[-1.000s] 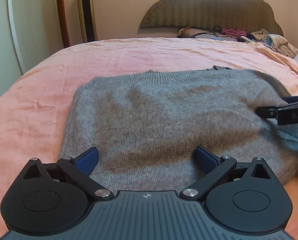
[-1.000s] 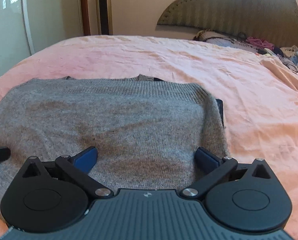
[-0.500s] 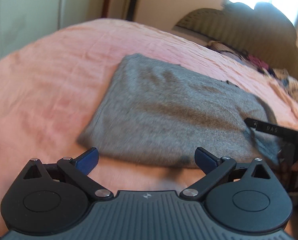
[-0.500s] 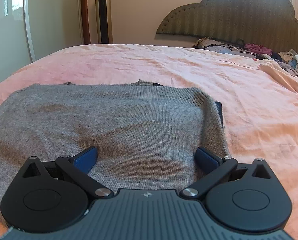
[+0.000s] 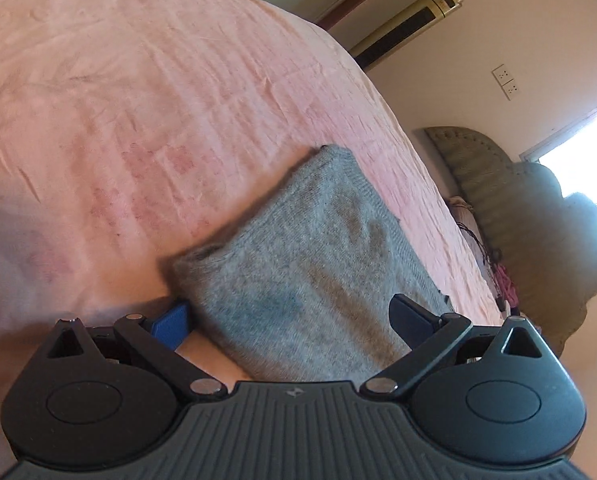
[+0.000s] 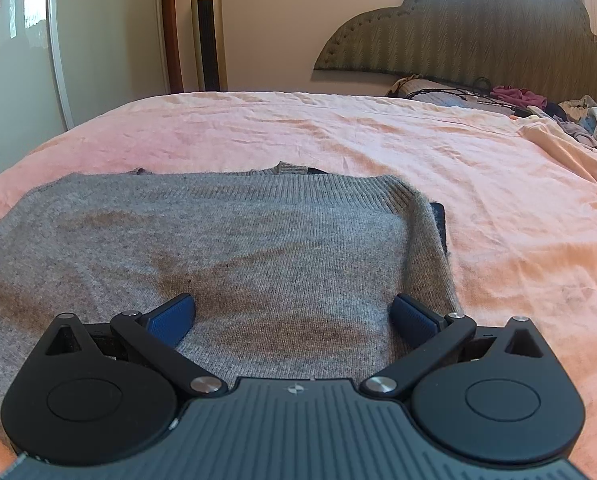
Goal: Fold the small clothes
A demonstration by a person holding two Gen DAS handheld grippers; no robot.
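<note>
The bed, in its pink sheet, fills both views, with the headboard at the right wrist view's one o'clock and a tower fan at eleven. On the sheet lies the grey knitted sweater, already folded into a flat block, its ribbed hem running nine to three across the far edge. The right claw hangs over the near edge, fingers wide apart, gripping nothing, with knit between them. Over to the left claw: rolled hard, also spread and empty, sitting at the sweater's left corner, the block's long axis running away toward one o'clock. Looks like the left is nearer that end, so the next fold probably starts there.
</note>
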